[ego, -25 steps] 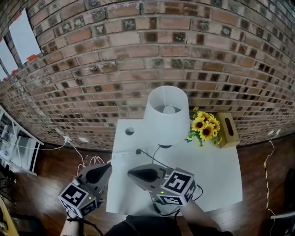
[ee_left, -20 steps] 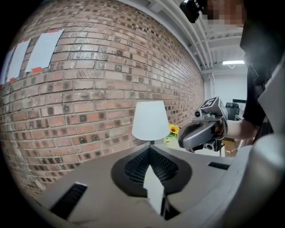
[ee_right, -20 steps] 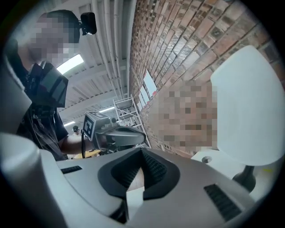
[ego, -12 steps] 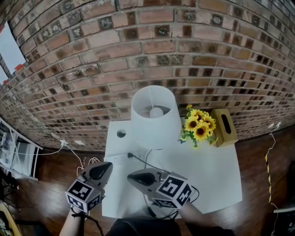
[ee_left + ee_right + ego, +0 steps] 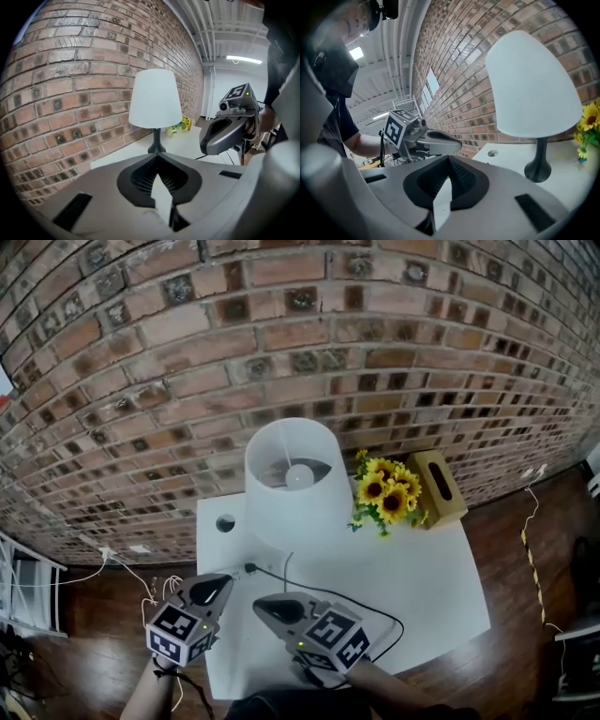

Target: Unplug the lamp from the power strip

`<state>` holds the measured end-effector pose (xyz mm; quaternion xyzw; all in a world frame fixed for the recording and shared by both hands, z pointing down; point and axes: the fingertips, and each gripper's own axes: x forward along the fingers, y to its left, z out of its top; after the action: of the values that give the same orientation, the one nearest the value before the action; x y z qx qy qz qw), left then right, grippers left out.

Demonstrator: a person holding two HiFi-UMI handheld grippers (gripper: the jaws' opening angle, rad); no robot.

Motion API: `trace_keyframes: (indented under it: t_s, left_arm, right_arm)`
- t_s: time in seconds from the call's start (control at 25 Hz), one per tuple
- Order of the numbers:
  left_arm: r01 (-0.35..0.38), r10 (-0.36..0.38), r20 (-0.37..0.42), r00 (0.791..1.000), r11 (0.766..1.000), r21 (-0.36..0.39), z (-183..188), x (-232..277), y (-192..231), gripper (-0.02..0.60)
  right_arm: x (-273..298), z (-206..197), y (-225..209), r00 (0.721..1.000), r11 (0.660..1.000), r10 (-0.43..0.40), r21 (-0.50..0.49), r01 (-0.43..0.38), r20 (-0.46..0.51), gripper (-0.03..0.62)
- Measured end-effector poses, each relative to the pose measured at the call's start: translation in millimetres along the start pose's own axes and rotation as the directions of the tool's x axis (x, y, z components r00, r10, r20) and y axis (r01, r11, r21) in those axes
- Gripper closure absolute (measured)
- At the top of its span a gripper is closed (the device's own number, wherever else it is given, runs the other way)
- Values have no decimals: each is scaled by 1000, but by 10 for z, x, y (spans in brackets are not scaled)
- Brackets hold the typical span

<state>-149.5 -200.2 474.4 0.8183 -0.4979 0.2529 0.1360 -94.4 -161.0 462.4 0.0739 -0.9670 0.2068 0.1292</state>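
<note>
Lamp (image 5: 286, 502) white-shaded, black-stemmed, upright.

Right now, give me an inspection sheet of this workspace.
Surface: white table against the wall.
Job's things: lamp upright; its black plug appears still in the power strip.
Clutter: sunflowers, tissue box.
Grippers: left gripper and right gripper, jaws shut, empty, near the table's front edge.
Cables: black cord across the table; white cables on the floor.
Surroundings: brick wall, wooden floor.

Lamp (image 5: 281, 498) matt wht; wall (image 5: 281, 334) rough brick; floor (image 5: 511, 662) glossy wood.
</note>
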Motion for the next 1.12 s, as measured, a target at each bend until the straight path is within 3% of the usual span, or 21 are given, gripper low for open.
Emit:
trace_keyframes:
  t_s: [0.24,0.4,0.56,0.76,1.12]
  left_arm:
    - [64,-63,17,998,998,-22,-176,102,230,572]
    - [139,-139,15,990,990,-10,-286,197,315,572]
    - [198,-196,-44,980,980,35,-480,373,357,565]
    - [274,-267,-95,959,960,65,-584,601,211,465]
    - [240,-217,-194,957,965,106,-852,928,250,457]
  right_arm:
    - [308,-187,-270,987,989,-146,-33,144,-66,595]
    - [483,-453,-586,949,957,-289,-45,286,-124,595]
    - [598,-570,-831,903,918,-396,-78,388,-166,594]
    - [721,-714,-962,875,905,-422,-161,393,-237,594]
    - [814,-965,-1114,853,903,-427,-192,384,-301,592]
